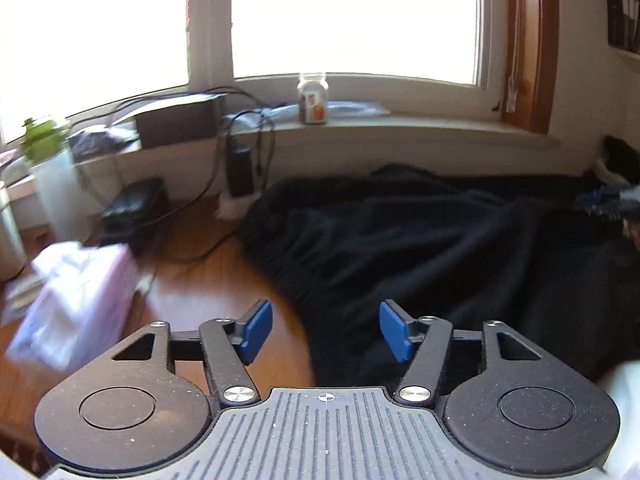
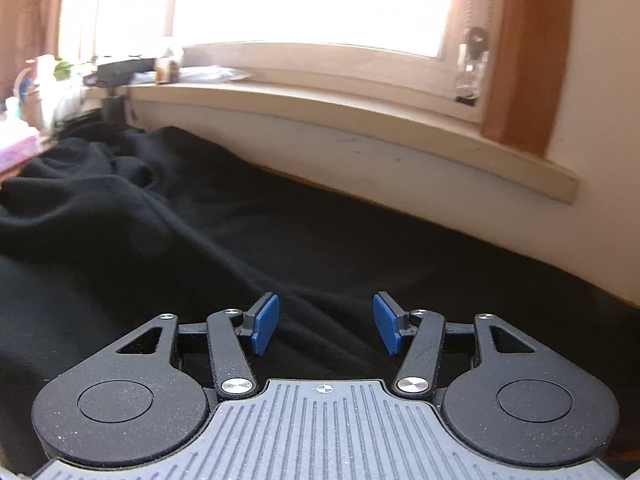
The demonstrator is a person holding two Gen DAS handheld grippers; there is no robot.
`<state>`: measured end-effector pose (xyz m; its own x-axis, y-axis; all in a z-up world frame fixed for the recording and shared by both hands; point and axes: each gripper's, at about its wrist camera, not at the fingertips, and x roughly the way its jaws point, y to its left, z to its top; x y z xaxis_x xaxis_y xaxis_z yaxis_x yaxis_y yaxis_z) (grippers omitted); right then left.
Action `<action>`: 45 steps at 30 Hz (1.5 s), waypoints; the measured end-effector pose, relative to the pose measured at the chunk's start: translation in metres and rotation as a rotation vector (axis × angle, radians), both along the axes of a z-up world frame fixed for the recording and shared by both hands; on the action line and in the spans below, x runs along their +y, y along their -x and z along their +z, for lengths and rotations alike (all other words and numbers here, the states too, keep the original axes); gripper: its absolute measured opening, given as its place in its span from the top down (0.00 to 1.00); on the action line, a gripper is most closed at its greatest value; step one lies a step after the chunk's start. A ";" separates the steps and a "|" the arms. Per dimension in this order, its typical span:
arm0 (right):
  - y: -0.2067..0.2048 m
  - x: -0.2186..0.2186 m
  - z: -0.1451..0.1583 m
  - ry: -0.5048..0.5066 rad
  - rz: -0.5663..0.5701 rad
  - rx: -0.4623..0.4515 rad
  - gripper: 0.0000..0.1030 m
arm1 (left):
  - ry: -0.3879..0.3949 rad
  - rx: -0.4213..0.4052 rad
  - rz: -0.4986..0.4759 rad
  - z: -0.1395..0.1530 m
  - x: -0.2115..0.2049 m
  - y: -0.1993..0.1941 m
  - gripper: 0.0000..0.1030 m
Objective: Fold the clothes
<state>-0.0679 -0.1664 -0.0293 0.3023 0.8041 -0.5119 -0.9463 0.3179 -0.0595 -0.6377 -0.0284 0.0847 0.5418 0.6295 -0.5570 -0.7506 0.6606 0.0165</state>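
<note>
We hold our left gripper (image 1: 326, 330) with its blue pads spread wide and empty, above the edge of the black garment (image 1: 440, 248) lying rumpled on the wooden table (image 1: 208, 280) below the windowsill (image 1: 400, 128). Our right gripper (image 2: 326, 324), equally wide and empty, hovers low over the same cloth.

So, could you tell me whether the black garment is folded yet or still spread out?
Spread out, unfolded: the black garment lies rumpled across the wooden table, and no neat fold shows.
</note>
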 end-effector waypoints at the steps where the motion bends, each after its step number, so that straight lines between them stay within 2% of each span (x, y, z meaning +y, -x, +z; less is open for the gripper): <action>1: 0.001 0.000 0.000 -0.005 0.014 0.005 0.48 | 0.004 -0.004 -0.016 -0.002 0.007 -0.010 0.36; 6: 0.015 0.009 0.009 -0.039 0.081 0.005 0.48 | 0.012 -0.041 -0.082 -0.014 0.041 -0.074 0.33; 11: 0.030 0.038 0.022 -0.089 0.161 0.045 0.49 | -0.028 -0.003 -0.140 -0.029 0.061 -0.139 0.26; 15: 0.038 0.074 0.025 -0.085 0.233 0.114 0.49 | -0.001 0.000 -0.151 -0.049 0.074 -0.162 0.26; 19: 0.049 0.099 0.019 -0.028 0.313 0.156 0.49 | 0.036 0.013 -0.142 -0.069 0.082 -0.162 0.26; 20: 0.053 0.100 0.018 -0.018 0.334 0.159 0.59 | 0.045 0.022 -0.130 -0.075 0.085 -0.160 0.26; 21: 0.058 0.101 0.017 -0.008 0.355 0.161 0.77 | 0.056 0.029 -0.118 -0.080 0.087 -0.158 0.25; 24: 0.077 0.091 0.016 0.031 0.440 0.153 0.81 | 0.085 -0.005 -0.106 -0.079 0.093 -0.150 0.25; 27: 0.092 0.074 0.015 0.074 0.501 0.156 0.81 | 0.085 0.002 -0.112 -0.079 0.092 -0.150 0.25; 29: 0.094 0.068 0.015 0.070 0.505 0.172 0.75 | 0.071 0.027 -0.114 -0.079 0.090 -0.154 0.24; 30: 0.093 0.066 0.015 0.067 0.511 0.179 0.69 | 0.062 0.042 -0.115 -0.080 0.088 -0.156 0.24; 32: 0.093 0.064 0.019 0.069 0.539 0.177 0.61 | 0.053 0.056 -0.117 -0.079 0.087 -0.157 0.23; 35: 0.090 0.059 0.031 0.049 0.583 0.165 0.58 | 0.060 0.043 -0.114 -0.079 0.087 -0.155 0.23; 38: 0.070 0.056 0.048 -0.033 0.505 0.173 0.54 | 0.059 0.044 -0.112 -0.080 0.088 -0.156 0.23; 45: 0.062 0.103 0.043 -0.038 0.410 0.179 0.55 | 0.055 0.042 -0.107 -0.080 0.088 -0.156 0.23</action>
